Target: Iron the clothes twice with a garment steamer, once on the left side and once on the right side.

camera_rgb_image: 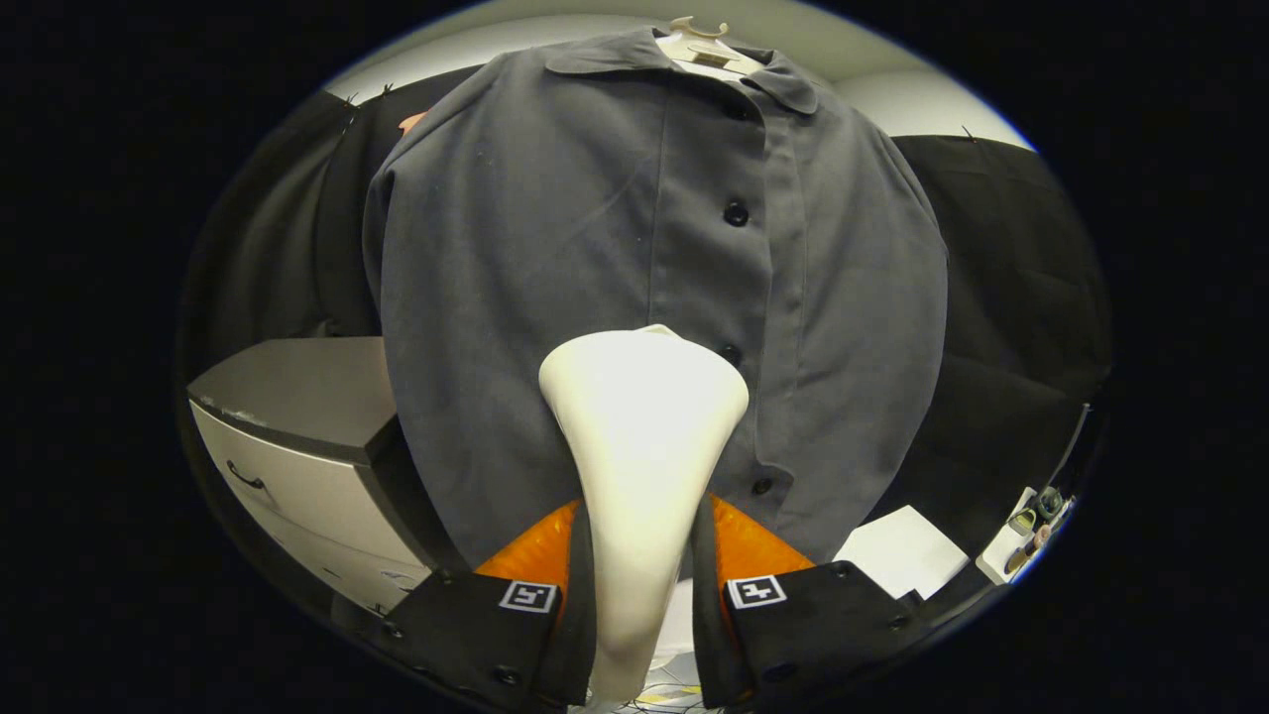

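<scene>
We've got the gripper (642,585) clamped on the steamer (642,416) neck, both fingers squeezing it. Head's against the shirt (555,248) approx mid-front so steam hits fabric.

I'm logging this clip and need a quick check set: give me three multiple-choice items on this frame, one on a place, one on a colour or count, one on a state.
1. Where is the steamer head?
A. Lying on the cabinet top
B. Against the lower front of the shirt, just left of its button placket
C. Hooked on the hanger

2. What colour is the shirt?
A. Dark grey
B. White
C. Red

3. What is the gripper doing?
A. Open, holding nothing
B. Shut on the shirt's collar
C. Shut on the steamer's handle

Answers:
1 B: the head's wide end sits on the fabric beside the row of buttons.
2 A: the whole buttoned shirt hanging from the hanger is dark grey.
3 C: both fingers press on the narrow handle between them.
</scene>
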A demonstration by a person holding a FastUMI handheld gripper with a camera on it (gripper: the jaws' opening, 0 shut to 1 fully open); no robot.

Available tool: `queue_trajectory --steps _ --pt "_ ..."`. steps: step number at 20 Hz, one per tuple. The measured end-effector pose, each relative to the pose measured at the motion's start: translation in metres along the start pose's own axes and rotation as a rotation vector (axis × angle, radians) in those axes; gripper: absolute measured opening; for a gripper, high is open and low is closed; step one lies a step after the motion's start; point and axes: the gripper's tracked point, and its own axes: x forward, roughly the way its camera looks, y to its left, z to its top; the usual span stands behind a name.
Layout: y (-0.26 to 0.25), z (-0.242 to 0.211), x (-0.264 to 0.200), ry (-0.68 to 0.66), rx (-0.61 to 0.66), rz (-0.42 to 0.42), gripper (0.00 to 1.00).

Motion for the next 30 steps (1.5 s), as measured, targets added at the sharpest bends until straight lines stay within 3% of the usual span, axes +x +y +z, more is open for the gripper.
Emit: queue_trajectory --steps 23,27,30 --pt "-0.015 -0.169 0.019 0.239 0.041 0.002 0.49" --pt "-0.023 -0.173 0.012 0.257 0.067 -0.011 0.49" --pt "-0.034 -0.150 0.000 0.226 0.075 -0.010 0.48"
